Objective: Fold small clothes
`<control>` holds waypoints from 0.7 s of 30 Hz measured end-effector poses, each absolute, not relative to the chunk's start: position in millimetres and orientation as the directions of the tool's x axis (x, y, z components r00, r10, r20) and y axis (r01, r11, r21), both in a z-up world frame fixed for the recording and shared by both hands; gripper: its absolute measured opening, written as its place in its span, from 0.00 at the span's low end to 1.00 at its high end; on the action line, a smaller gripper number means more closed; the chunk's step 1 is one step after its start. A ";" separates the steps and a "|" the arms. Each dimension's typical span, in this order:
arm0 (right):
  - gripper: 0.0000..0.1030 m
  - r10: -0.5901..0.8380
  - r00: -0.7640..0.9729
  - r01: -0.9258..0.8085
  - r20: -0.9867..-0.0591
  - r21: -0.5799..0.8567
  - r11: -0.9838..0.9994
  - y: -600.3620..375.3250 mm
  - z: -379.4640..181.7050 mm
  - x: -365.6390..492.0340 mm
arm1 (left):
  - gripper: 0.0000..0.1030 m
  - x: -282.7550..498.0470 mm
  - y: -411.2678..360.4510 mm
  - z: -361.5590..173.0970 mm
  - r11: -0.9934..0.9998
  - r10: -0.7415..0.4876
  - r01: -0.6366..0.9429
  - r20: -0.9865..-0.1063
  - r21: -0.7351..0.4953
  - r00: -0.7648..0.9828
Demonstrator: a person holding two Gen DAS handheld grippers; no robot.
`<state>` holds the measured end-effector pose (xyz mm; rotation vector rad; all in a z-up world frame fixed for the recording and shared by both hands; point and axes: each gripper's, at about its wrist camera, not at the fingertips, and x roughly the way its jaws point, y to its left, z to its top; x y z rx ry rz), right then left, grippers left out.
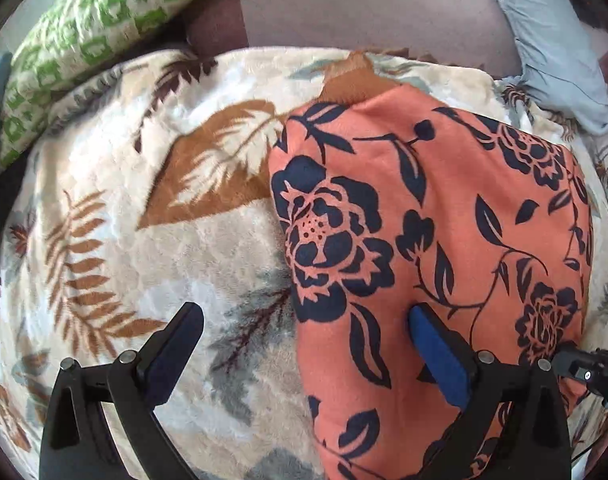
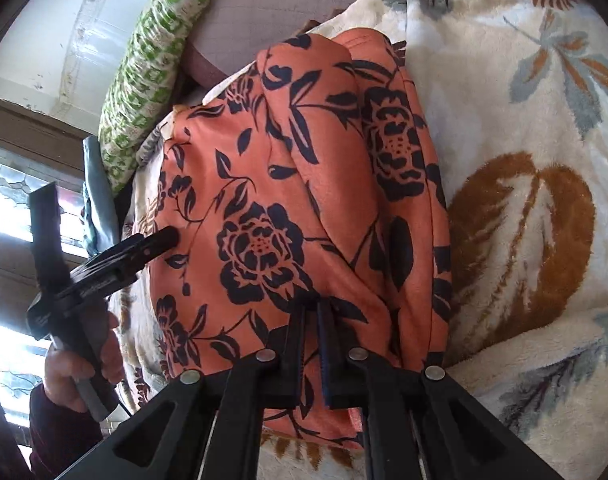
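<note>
An orange garment with dark navy flowers (image 1: 436,240) lies folded on a cream leaf-print blanket (image 1: 143,208). My left gripper (image 1: 304,320) is open, its jaws wide apart: one finger rests on the garment, the other over the blanket by the garment's left edge. In the right wrist view the garment (image 2: 287,200) fills the middle. My right gripper (image 2: 312,308) is shut on a fold of it at its near edge. The left gripper (image 2: 159,240) shows there at the garment's left side, held by a hand.
A green-and-white patterned pillow (image 1: 87,40) lies at the back left, also in the right wrist view (image 2: 147,80). A mauve sheet (image 1: 364,8) and grey-blue cloth (image 1: 552,48) lie behind the blanket. A window and wall (image 2: 19,184) are at the left.
</note>
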<state>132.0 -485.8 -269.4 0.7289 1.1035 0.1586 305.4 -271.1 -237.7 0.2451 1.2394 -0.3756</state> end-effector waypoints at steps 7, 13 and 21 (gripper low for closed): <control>0.08 0.473 0.553 0.266 -0.686 0.683 0.680 -508.8 -263.7 123.4 | 0.99 315.1 -312.7 -193.4 0.885 -0.251 0.461 -0.905 -0.071 0.342; 0.08 0.488 0.545 0.295 -0.682 0.700 0.650 -511.2 -267.7 126.7 | 0.98 321.3 -392.3 -211.5 0.840 -0.201 0.542 -0.930 -0.001 0.309; 0.08 0.499 0.554 0.302 -0.667 0.719 0.625 -519.7 -268.5 122.5 | 1.00 327.2 -427.7 -229.7 0.843 -0.084 0.525 -0.934 0.120 0.347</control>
